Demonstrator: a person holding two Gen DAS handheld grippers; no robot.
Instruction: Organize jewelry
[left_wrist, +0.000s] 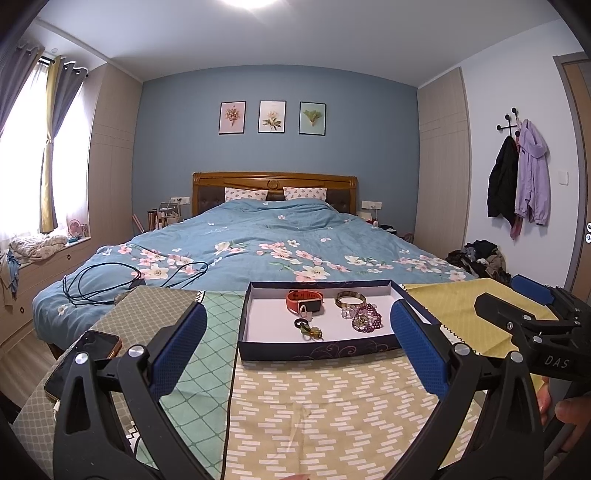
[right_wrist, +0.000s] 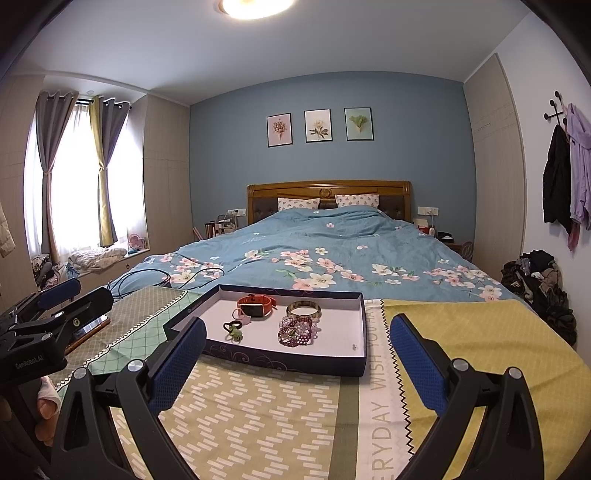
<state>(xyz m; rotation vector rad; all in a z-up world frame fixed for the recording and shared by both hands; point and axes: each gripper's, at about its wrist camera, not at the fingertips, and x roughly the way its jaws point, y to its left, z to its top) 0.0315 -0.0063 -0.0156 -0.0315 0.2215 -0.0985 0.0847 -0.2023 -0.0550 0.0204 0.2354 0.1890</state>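
Both grippers, left gripper (left_wrist: 299, 347) and right gripper (right_wrist: 297, 354), hang spread and hold nothing before the shallow navy cardboard box lid (left_wrist: 317, 349) on the patterned cloths over the bed's foot; inside lie an orange-strapped watch (left_wrist: 304, 301), a gold bangle (left_wrist: 350, 299), purple beaded bracelets (left_wrist: 365, 317) and a green-charmed hair tie (left_wrist: 308, 329); whether sorting is due or finished, I cannot tell; any pick wants a narrow pinch on one piece, clear of neighbours.

A counter (right_wrist: 258, 424) draped in patterned yellow-green cloths carries a shallow navy cardboard box lid (right_wrist: 288, 360) at twelve o'clock and a dark smartphone (left_wrist: 79, 363) at nine o'clock, near the left edge.
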